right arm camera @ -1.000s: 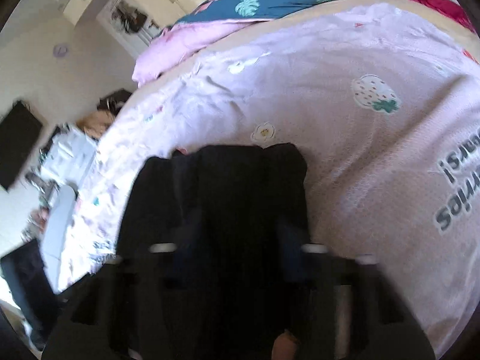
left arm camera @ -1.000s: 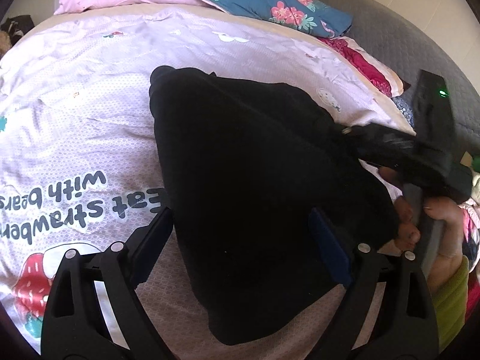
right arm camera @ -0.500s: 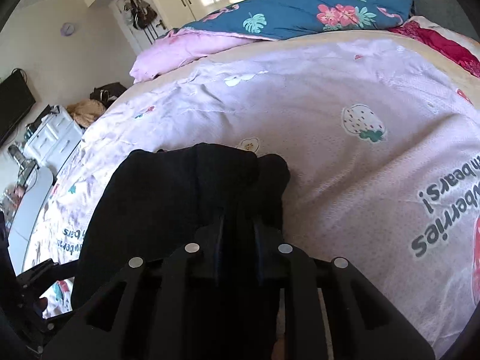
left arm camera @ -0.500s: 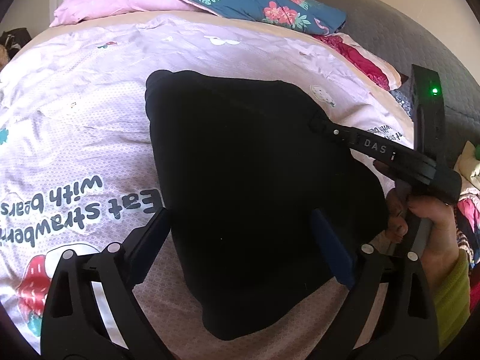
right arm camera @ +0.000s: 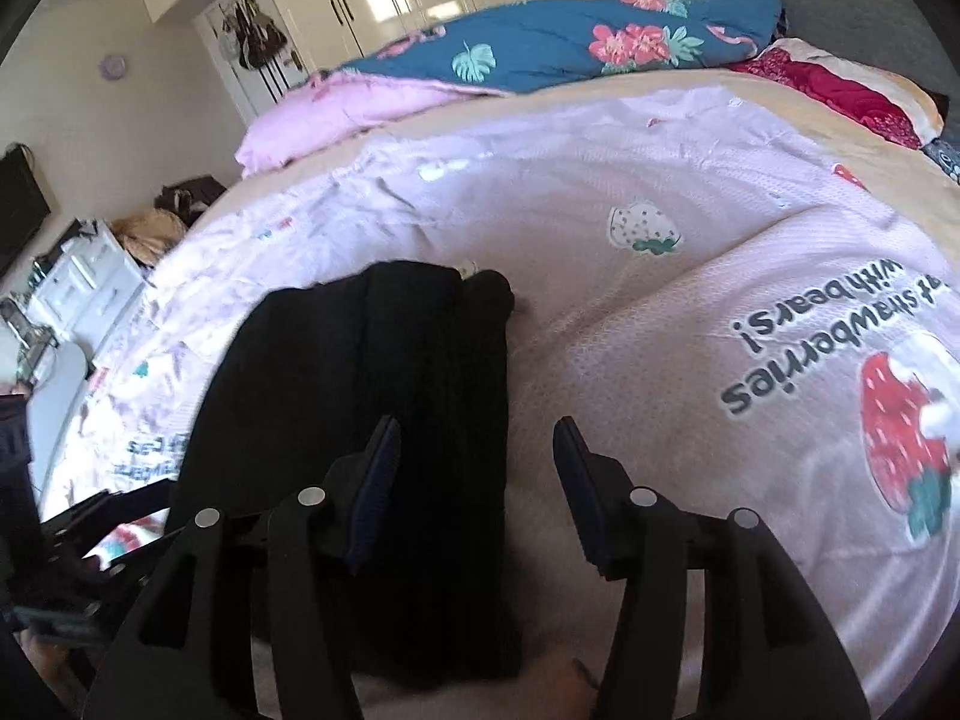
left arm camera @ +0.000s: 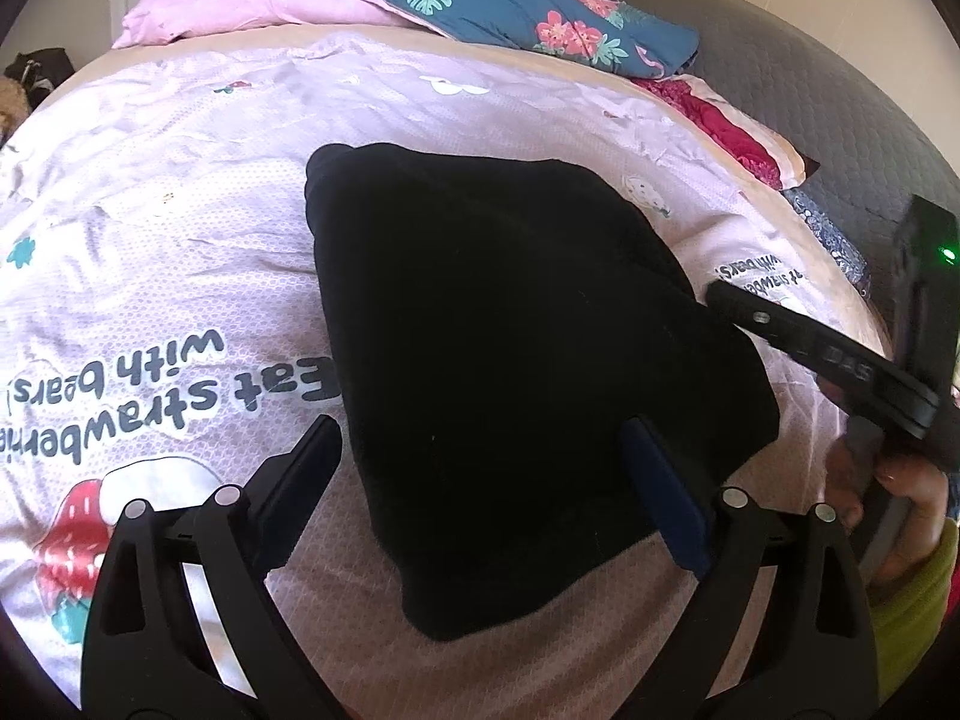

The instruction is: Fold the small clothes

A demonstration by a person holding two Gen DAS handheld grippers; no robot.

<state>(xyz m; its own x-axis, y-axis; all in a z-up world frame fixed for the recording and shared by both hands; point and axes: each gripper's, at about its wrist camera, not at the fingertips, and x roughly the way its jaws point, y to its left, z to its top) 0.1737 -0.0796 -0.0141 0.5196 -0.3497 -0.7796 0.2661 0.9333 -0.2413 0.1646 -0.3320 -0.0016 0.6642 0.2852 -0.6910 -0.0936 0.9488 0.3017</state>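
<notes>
Since a second ago the right gripper point(right arm camera: 474, 450) has let go of the black garment point(left arm camera: 516, 372), its fingers spreading empty, while the left gripper point(left arm camera: 480, 468) hovers wide apart over that soft, limp fold on the bed point(left arm camera: 180, 276), best pinched at an edge.

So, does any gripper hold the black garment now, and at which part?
Nothing is held. The left gripper is open over the black garment; the right gripper is opening, its pads off the cloth.

Two close wrist views angled down — shared black garment point(left arm camera: 510, 360) on bedspread point(right arm camera: 690, 312).
</notes>
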